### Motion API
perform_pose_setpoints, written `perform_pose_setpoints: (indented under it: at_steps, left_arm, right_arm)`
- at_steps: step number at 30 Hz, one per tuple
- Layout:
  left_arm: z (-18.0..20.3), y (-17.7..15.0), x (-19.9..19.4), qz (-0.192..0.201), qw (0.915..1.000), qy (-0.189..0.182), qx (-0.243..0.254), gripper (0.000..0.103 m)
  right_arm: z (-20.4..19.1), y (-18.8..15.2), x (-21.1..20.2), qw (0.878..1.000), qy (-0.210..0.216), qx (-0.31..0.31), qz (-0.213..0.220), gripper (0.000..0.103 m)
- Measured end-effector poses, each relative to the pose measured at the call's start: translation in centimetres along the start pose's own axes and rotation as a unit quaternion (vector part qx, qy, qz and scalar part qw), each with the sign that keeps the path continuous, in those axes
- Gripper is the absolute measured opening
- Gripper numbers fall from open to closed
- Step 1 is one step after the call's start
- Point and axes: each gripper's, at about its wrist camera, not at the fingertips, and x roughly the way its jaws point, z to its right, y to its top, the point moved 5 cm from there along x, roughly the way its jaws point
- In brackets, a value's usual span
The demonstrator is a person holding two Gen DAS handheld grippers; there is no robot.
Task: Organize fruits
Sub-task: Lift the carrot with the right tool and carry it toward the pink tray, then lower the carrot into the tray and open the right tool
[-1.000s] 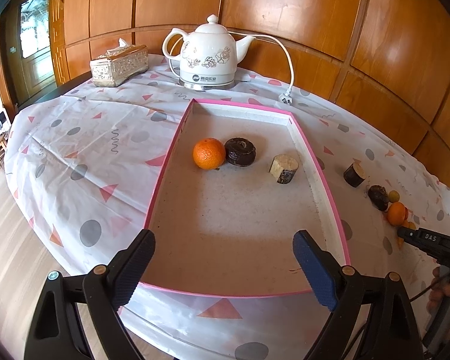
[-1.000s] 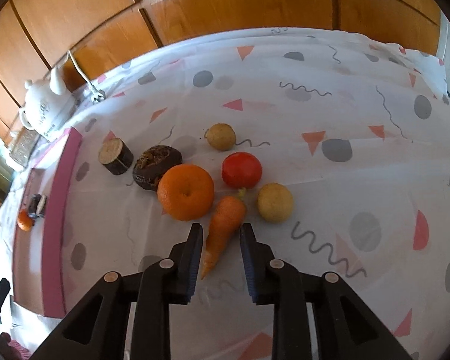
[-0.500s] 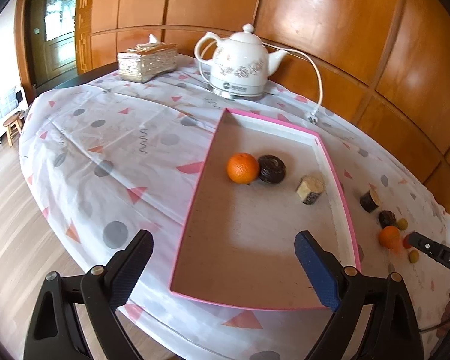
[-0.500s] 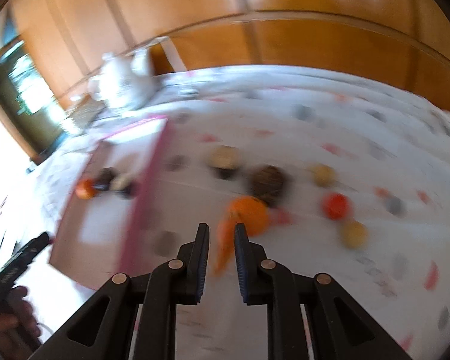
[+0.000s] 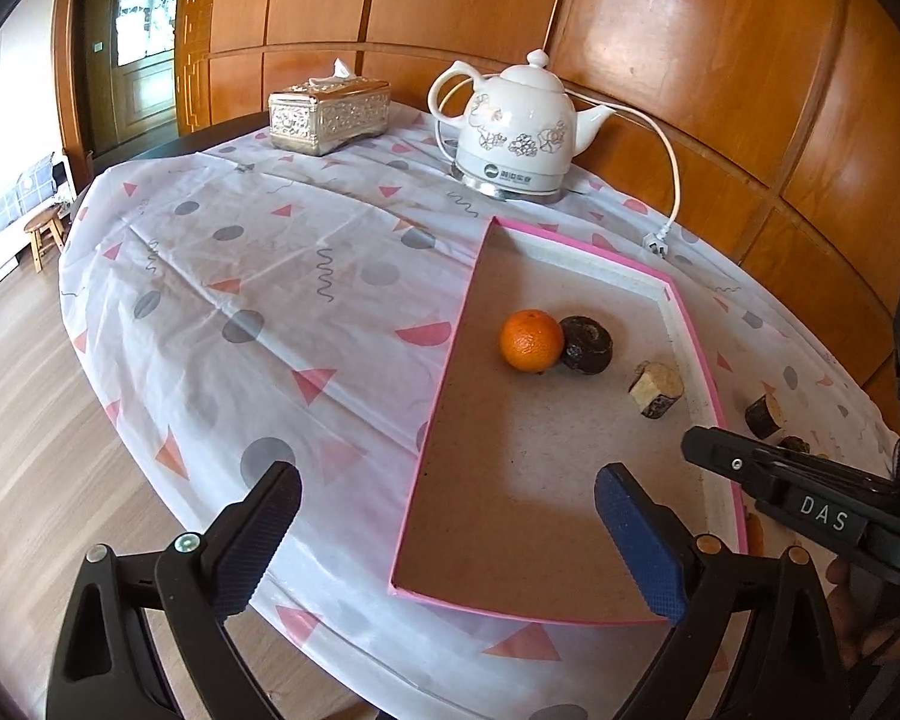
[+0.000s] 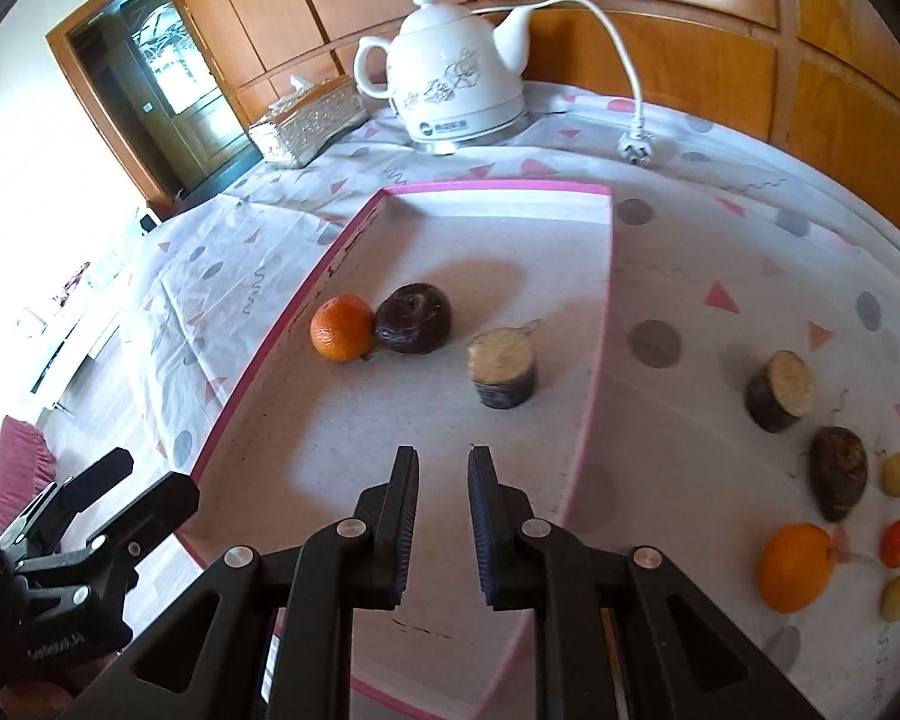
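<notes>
Left wrist view: the left claw [image 5: 447, 498] was released and had just been widening, empty, over the near end of the pink tray [image 5: 444, 360]. The tray's long axis ran toward the kettle [image 5: 513, 132]. An orange [image 5: 531, 341] sat mid-tray.

Right wrist view: the right claw [image 6: 441, 462] was clenched over the tray's bare near floor. A second orange [image 6: 795, 567] lay on the desk [image 6: 678, 276], right of the tray's rim.

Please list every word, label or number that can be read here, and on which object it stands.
"DAS": white letters on the right gripper.
Logo and print on the kettle base: too small to read.
White print on the left gripper: too blurred to read.
</notes>
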Motion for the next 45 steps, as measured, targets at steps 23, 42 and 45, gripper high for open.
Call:
perform_pose_setpoints:
  at_steps: [23,42,45]
  left_arm:
    - [0.2,0.1,-0.2,0.003,1.0,-0.002,-0.002,0.099]
    - [0.8,-0.2,-0.2,-0.002,0.9999,-0.003,0.01,0.099]
    - [0.8,-0.2,-0.3,0.0,0.9999,-0.003,0.01,0.099]
  right_arm:
    - [9.0,-3.0,-7.1,0.988,-0.069,0.126,0.062,0.028]
    - [6.2,-6.3,-5.0,0.998,-0.052,-0.024,-0.019,0.032]
    - [5.5,-6.3,-2.9,0.997,-0.047,-0.045,-0.044,0.032]
